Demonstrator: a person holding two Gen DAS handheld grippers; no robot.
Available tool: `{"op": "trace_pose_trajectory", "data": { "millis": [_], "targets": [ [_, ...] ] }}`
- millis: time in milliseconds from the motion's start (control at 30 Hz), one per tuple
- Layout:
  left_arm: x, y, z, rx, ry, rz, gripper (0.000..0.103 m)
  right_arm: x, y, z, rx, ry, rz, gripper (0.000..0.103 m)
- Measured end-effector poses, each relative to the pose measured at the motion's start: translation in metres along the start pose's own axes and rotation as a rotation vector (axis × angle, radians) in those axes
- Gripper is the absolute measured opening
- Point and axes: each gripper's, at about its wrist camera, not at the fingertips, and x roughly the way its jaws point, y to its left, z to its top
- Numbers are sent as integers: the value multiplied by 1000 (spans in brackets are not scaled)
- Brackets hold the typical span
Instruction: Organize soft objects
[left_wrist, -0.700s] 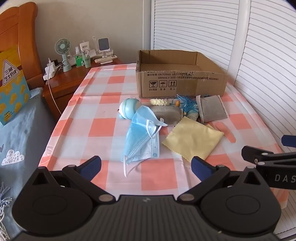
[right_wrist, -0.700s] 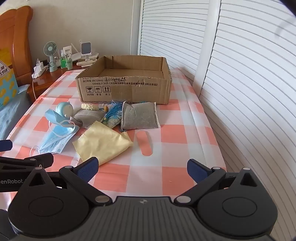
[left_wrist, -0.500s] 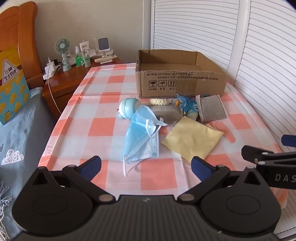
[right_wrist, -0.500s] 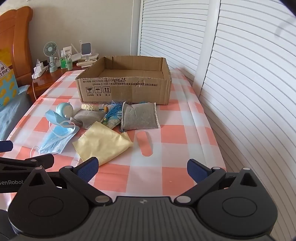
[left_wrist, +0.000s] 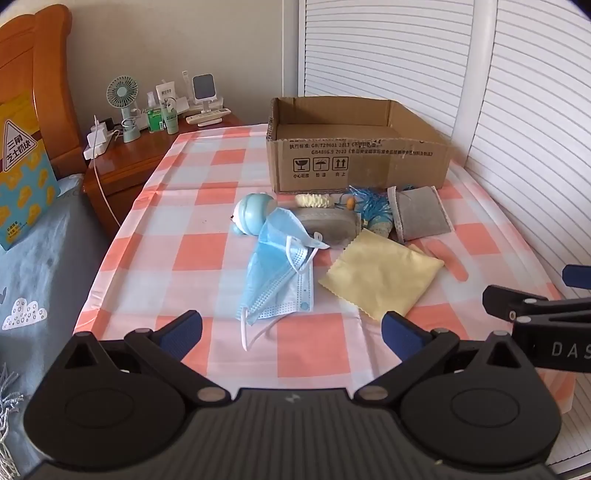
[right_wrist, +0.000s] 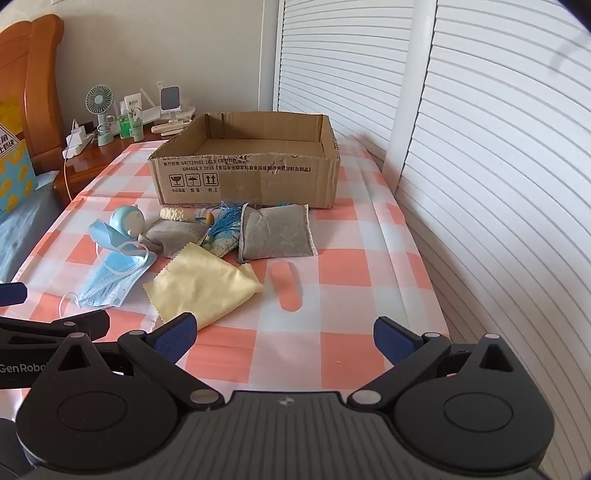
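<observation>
Soft things lie on the checked tablecloth in front of an open, empty cardboard box (left_wrist: 358, 162) (right_wrist: 247, 173): blue face masks (left_wrist: 280, 280) (right_wrist: 110, 277), a yellow cloth (left_wrist: 380, 280) (right_wrist: 203, 284), two grey pouches (left_wrist: 421, 218) (right_wrist: 275, 232), a blue tassel sachet (right_wrist: 221, 229), a cream scrunchie (left_wrist: 314, 201), a round blue toy (left_wrist: 251, 218) and a pink insole (right_wrist: 286, 284). My left gripper (left_wrist: 291, 332) is open and empty, just short of the masks. My right gripper (right_wrist: 284, 334) is open and empty, near the yellow cloth and insole.
A wooden nightstand (left_wrist: 140, 151) with a small fan, bottles and a charger stands at the back left, beside a bed with a headboard (left_wrist: 33, 92). White louvred doors (right_wrist: 480, 147) run along the right, close to the table's edge.
</observation>
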Motion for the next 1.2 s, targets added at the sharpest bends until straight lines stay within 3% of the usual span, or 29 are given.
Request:
{"op": "trace_pose_trajectory", "data": {
  "millis": [1200],
  "targets": [
    [-4,-2,3,5,-12,6,102,-4,-1,1,8,-11,1,103]
  ]
}}
